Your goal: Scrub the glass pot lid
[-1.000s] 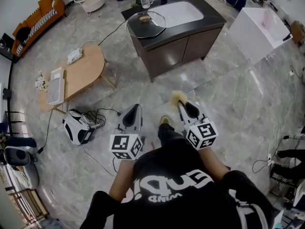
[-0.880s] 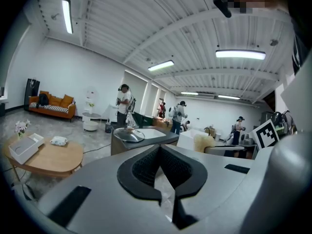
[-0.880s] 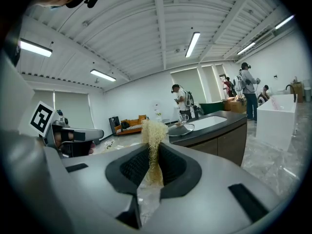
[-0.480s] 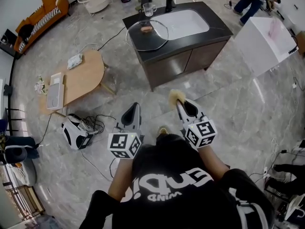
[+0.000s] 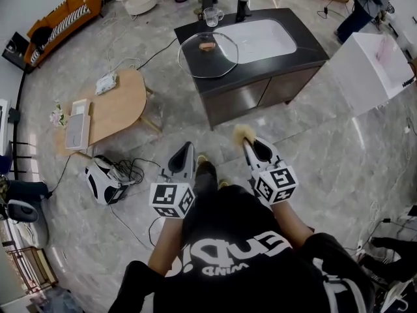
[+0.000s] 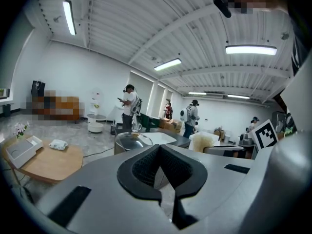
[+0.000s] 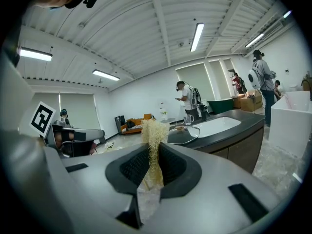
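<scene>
The glass pot lid (image 5: pixel 208 55) lies flat on the left end of a dark counter (image 5: pixel 294 60), beside a white sink (image 5: pixel 264 39). It also shows far ahead in both gripper views, lid (image 6: pixel 130 137) and lid (image 7: pixel 186 133). My left gripper (image 5: pixel 187 147) is shut with nothing in it, its jaws (image 6: pixel 157 151) touching. My right gripper (image 5: pixel 246 142) is shut on a pale yellow fibrous scrubber (image 5: pixel 244 133), which sticks up between the pads as a scrubber (image 7: pixel 153 136). Both grippers are held side by side over the floor, well short of the counter.
A glass mug (image 5: pixel 212 16) and a dark faucet (image 5: pixel 242 5) stand at the counter's back. A wooden coffee table (image 5: pixel 114 103) is at the left, a white box (image 5: pixel 374 60) at the right. A white headset (image 5: pixel 104 178) and cables lie on the floor. People stand behind the counter.
The counter with the lid has come closer and lower in the head view as the person walks toward it. Both grippers keep their pose and grip.
</scene>
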The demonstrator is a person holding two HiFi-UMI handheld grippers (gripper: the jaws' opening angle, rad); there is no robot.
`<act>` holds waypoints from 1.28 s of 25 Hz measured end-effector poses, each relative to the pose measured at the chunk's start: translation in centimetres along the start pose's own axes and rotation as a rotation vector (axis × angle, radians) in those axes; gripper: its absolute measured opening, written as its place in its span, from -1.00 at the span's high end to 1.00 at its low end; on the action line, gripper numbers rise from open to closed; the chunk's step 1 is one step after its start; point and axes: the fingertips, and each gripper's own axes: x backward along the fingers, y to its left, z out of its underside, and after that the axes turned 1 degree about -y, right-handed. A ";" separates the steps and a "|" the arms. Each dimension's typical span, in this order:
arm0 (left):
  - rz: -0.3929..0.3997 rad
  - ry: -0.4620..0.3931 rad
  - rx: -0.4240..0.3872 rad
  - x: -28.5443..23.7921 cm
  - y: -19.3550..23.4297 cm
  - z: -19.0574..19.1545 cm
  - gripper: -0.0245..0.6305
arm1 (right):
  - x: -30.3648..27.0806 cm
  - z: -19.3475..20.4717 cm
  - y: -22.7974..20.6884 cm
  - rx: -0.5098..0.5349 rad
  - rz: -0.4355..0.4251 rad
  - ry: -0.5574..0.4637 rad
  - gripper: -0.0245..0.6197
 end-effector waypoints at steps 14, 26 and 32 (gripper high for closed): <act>0.033 -0.009 0.009 -9.3 4.3 -1.9 0.88 | -7.8 -2.2 -5.1 0.011 0.032 -0.001 0.79; 0.071 0.016 0.026 -19.5 9.9 -4.9 0.88 | -18.2 -5.2 -9.5 0.006 0.047 0.025 0.79; 0.112 0.018 0.025 -24.8 12.5 -7.8 0.88 | -23.0 -8.0 -11.9 -0.001 0.081 0.015 0.79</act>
